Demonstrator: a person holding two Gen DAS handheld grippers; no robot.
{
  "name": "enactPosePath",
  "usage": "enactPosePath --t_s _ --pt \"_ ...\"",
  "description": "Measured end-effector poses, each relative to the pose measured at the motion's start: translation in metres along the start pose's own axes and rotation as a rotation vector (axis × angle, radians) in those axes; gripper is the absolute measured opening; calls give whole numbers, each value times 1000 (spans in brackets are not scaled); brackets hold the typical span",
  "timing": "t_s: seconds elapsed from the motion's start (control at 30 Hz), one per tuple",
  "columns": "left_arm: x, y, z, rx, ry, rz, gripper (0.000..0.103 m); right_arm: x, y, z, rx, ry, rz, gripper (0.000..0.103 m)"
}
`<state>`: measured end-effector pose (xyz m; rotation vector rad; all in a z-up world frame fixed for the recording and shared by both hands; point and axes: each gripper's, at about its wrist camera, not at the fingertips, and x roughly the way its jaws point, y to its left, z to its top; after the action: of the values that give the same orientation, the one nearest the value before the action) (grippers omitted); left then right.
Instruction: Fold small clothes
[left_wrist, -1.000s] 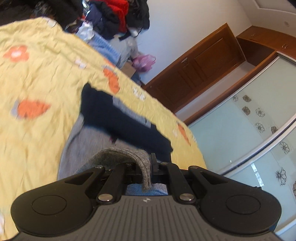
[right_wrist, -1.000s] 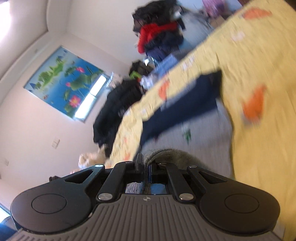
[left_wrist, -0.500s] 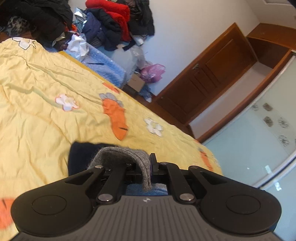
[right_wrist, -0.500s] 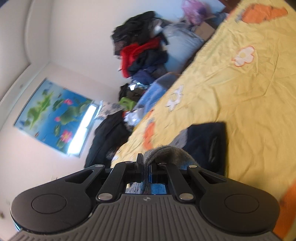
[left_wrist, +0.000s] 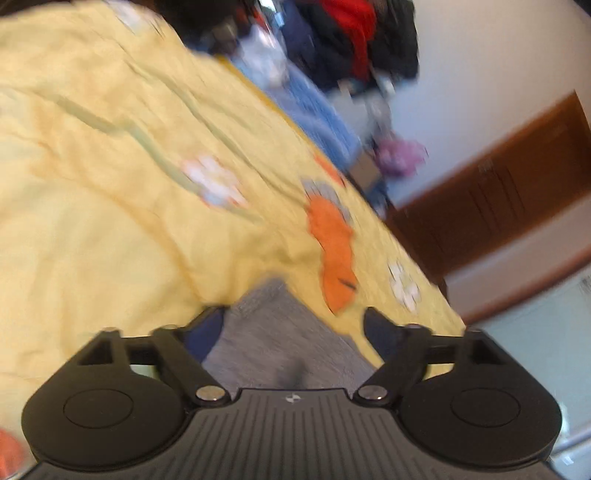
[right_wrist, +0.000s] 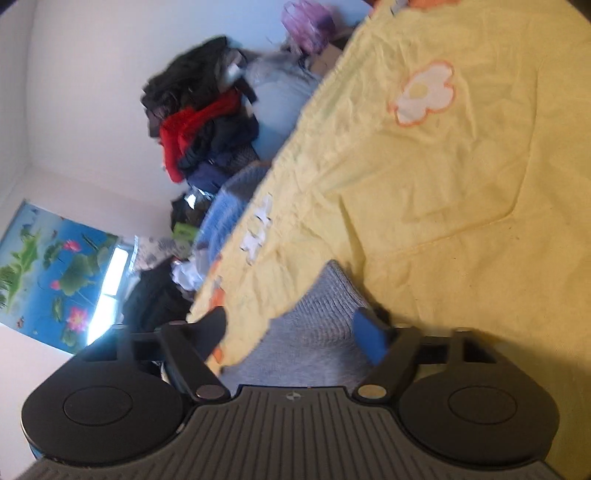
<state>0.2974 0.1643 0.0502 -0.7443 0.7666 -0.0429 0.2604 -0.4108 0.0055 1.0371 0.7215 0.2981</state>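
Both tools are letting go: the left gripper (left_wrist: 293, 328) has its jaws opening, spread wide with the grey knit garment (left_wrist: 284, 332) lying loose between them, the fingers clear of the cloth. The right gripper (right_wrist: 291, 332) is opening likewise over the same grey knit (right_wrist: 314, 328), which rests flat on the yellow flowered bedspread (right_wrist: 443, 206). Beyond the bed's far edge sits a heap of dark and red clothes (right_wrist: 199, 122) against the white wall, with a brown wooden door (left_wrist: 498, 195) farther off.
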Motion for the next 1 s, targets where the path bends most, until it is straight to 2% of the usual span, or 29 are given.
enactPosePath --t_s 0.07,0.13,0.2,0.27,0.43,0.5,0.57,0.7,0.77,0.8,0.83,0.87,0.9,0.93,1.0 --pt "-31 5 -12 44 -68 49 87 -24 6 -13 -44 -14 7 84" --pt "-62 17 -33 36 -85 37 87 -53 6 -34 -79 -22 7 84" --pt "-87 29 -61 18 -68 20 87 -83 1 -56 -104 -18 6 84" --pt "-107 40 -92 -3 -46 24 87 -112 -10 -77 -120 -8 -32 84" --pt "-137 59 -157 -50 -1 19 87 -159 -18 -131 -139 2 -84 84" --pt "-137 64 -171 -77 31 3 87 -164 -16 -145 -151 15 -77 84" --pt "-140 67 -178 -104 2 -8 88 -159 -13 -153 -151 52 -68 83" --pt "-136 69 -169 -175 -7 -4 87 -132 -12 -156 -128 99 -110 72" --pt "-135 75 -168 -242 -27 -11 87 -119 -17 -155 -91 88 -157 54" --pt "-133 76 -167 -260 -33 -10 85 -113 -18 -154 -79 80 -162 49" --pt "-133 75 -166 -263 -39 10 80 -107 -20 -153 -62 82 -169 36" --pt "-132 72 -164 -247 -37 53 53 -102 -21 -153 -43 89 -174 17" --pt "-128 68 -164 -213 -16 106 21 -98 -21 -153 -32 95 -166 17" --pt "-122 65 -163 -169 12 159 8 -100 -16 -154 -42 69 -151 17" --pt "-121 62 -165 -110 11 189 5 -116 -3 -151 -71 -4 -115 16"
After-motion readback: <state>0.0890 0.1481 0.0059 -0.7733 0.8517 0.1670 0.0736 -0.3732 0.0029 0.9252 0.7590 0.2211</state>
